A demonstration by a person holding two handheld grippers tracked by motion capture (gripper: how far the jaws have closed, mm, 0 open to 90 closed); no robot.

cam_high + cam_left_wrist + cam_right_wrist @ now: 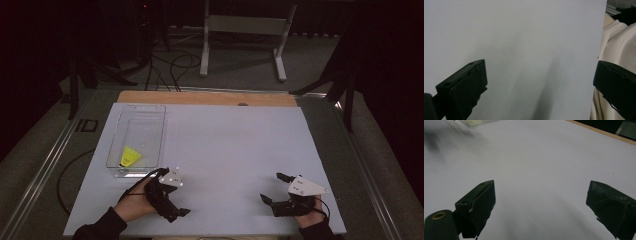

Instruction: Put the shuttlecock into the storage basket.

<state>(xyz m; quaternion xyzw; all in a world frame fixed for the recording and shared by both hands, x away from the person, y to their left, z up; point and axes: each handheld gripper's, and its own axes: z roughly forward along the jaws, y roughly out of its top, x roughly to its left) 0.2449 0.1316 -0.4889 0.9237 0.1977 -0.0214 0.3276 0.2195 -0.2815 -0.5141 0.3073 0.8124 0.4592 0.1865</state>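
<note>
Shuttlecock (pixel 129 157), yellow, lies inside the clear plastic tray (pixel 150 111), at that tray's near end, left of centre in the high view. The tray sits on the pale worktop (pixel 235 145), lengthwise away from the person. Lower left of the high view, the left gripper (pixel 175 207) is held in a hand (pixel 134 202) just below the tray's near edge, not touching it. Its own view shows the jaws spread wide over bare worktop, nothing between them, with cream cloth at the right edge of the frame, possibly the person's clothing. Lower right of the high view, the right gripper (pixel 275 188) rests low near the worktop's front edge, well apart from the tray. Its jaws also stand wide apart and hold nothing; a corner of the tray shows blurred at the upper left of its view.
</note>
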